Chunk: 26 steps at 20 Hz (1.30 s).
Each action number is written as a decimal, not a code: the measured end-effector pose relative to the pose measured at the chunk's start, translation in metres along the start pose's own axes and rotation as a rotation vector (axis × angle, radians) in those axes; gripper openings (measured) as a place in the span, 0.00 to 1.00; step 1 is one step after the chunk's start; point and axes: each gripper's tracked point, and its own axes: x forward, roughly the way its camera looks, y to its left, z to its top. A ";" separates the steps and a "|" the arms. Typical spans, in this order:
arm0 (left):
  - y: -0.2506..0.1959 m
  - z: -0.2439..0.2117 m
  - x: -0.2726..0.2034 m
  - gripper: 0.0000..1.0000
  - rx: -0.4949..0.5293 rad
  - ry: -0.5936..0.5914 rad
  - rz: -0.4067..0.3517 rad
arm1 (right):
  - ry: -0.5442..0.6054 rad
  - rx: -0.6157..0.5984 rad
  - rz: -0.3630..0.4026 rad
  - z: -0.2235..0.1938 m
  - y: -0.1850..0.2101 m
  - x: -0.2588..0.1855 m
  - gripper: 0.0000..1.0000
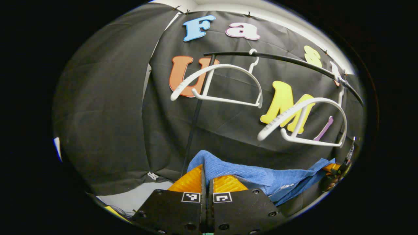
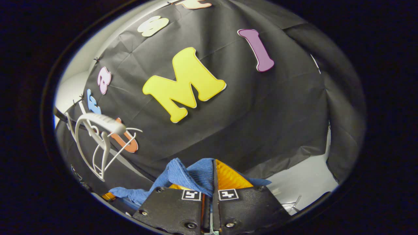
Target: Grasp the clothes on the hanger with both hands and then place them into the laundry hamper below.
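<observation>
In the left gripper view, the left gripper (image 1: 206,178) sits at 6 o'clock, its fingers closed tight on one end of a blue ribbed cloth garment (image 1: 261,178) that stretches away toward 4 o'clock. Two bare white plastic hangers (image 1: 225,86) hang from a thin black rail (image 1: 284,59) at 12 to 2 o'clock.

In the right gripper view, the right gripper (image 2: 213,178) at 6 o'clock is clamped on the garment's (image 2: 187,176) other end, which trails toward 8 o'clock. The hangers (image 2: 98,143) sit at 9 o'clock.
</observation>
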 end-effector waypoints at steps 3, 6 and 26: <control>-0.001 -0.010 -0.016 0.06 0.037 0.006 -0.028 | 0.034 0.035 -0.019 -0.033 -0.001 -0.011 0.06; -0.003 -0.022 -0.033 0.00 0.067 0.023 -0.065 | 0.065 0.062 -0.027 -0.068 0.005 -0.024 0.06; -0.154 -0.045 -0.159 0.00 0.319 0.029 -0.632 | 0.064 0.003 0.074 -0.164 0.122 -0.168 0.06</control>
